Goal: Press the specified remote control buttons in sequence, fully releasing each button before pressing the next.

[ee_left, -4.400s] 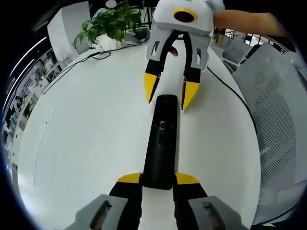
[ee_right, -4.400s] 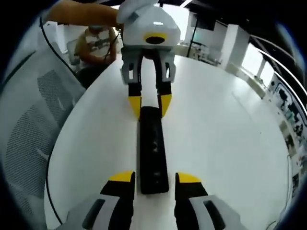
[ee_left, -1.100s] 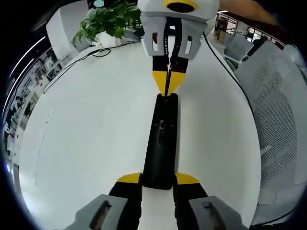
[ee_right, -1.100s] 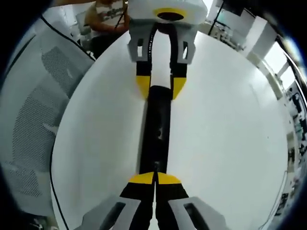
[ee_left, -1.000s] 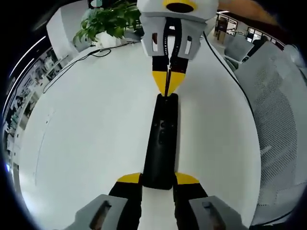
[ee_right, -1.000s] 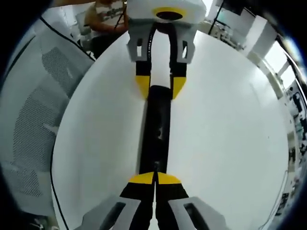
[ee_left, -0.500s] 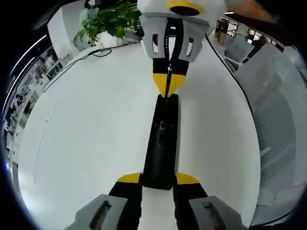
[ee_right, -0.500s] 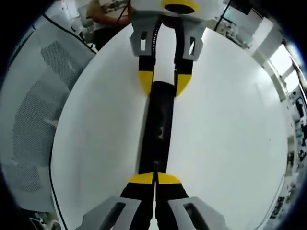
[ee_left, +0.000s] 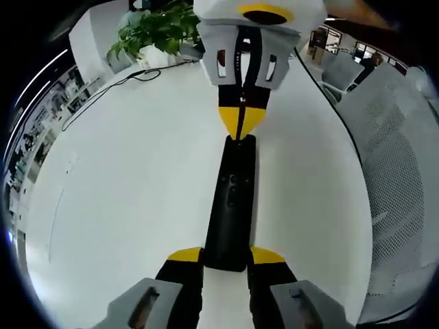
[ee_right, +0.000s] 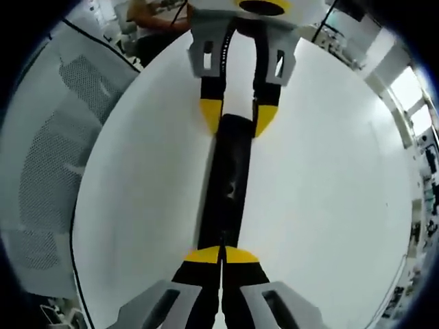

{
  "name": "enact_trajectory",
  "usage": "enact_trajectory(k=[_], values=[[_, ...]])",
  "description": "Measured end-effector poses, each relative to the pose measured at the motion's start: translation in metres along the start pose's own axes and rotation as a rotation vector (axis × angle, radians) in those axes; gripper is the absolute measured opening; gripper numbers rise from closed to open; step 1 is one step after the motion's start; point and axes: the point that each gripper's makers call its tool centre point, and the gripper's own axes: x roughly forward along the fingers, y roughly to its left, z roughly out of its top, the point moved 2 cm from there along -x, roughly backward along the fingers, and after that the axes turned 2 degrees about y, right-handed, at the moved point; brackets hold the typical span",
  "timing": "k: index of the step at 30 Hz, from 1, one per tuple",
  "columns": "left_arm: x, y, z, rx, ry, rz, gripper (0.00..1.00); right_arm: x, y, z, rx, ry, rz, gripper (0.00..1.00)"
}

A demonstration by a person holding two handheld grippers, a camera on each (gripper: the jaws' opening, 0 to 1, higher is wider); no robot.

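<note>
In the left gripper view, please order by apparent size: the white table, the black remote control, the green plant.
1. White table, by far the largest.
2. Black remote control.
3. Green plant, though it stands at the far edge, so distance makes it look smaller; this rank against the remote is unsure.

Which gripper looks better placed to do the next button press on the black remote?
Probably right: the right gripper has its jaws closed into one tip at the far end of the slim black remote control, while the left gripper clamps the near end, steadying it.
</note>
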Motion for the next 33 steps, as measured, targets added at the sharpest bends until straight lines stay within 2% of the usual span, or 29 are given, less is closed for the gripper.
enact_trajectory(k=[15,23,33], values=[[-0.0005,-0.0011,-0.0005,0.002,0.009,0.008,0.24,0.0001,0.0000,0.0017,0.004,0.005,-0.007,0.00],[-0.0005,-0.0005,-0.0011,0.001,0.010,0.006,0.24,-0.0004,-0.0006,0.0011,0.060,-0.045,-0.004,0.00],[-0.0005,-0.0003,-0.0012,0.003,0.019,0.013,0.24,0.0003,-0.0018,0.0010,0.026,-0.033,-0.021,0.00]])
